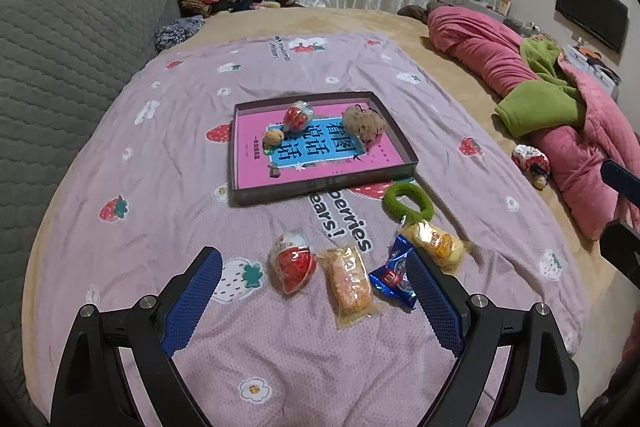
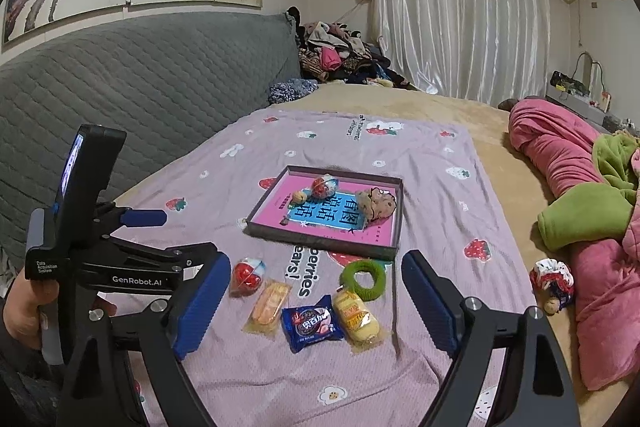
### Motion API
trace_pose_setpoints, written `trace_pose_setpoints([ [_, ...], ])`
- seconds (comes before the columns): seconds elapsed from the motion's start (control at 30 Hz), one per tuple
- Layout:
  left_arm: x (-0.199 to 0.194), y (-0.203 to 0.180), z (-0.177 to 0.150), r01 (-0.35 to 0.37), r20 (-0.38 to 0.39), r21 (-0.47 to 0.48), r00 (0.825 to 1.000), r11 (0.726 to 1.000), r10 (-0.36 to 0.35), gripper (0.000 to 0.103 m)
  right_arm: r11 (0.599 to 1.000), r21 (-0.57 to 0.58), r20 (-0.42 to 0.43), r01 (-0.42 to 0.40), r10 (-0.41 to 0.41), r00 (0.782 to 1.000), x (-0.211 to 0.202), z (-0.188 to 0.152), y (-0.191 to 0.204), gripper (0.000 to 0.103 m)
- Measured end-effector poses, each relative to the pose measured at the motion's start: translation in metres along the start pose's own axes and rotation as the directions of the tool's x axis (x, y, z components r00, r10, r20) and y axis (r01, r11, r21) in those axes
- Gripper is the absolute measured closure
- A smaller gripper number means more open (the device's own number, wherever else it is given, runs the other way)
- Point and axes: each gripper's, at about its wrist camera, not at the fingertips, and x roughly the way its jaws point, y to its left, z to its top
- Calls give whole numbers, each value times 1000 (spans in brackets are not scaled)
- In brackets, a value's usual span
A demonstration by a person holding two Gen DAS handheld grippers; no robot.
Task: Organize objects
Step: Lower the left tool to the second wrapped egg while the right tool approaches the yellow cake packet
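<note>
Shallow tray (image 1: 320, 187) lying on the lilac sheet (image 1: 160, 167), holding a red ball (image 1: 298, 117), a small nut (image 1: 274, 136) and a brown scrunchie (image 1: 365, 123); four snack packets and a green ring (image 1: 408, 205) lying just before it; left gripper (image 1: 316, 301) and right gripper (image 2: 316, 307) hovering released, gaping wide, grasping nothing

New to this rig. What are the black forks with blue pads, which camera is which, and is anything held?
No robot arm: a person carries two handheld grippers, each with a fisheye camera looking along its fingers. One picture is from the left gripper, the other from the right gripper, which also sees the left tool and the hand holding it. Both stand open, holding nothing. On the purple sheet lie a red ball, an orange snack, a blue biscuit packet, a yellow snack and a green ring. The shallow box already holds three small things.
</note>
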Motion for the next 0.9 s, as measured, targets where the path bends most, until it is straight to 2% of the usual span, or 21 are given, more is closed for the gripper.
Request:
trace_pose_setpoints([
  [0.63, 12, 4, -23, 18, -28, -24, 999, 1000, -19, 9, 999, -33, -52, 28, -30, 998, 11, -27, 8, 11],
  [0.9, 14, 9, -30, 29, -31, -42, 999, 999, -30, 9, 997, -59, -58, 47, -50, 997, 13, -38, 12, 4],
])
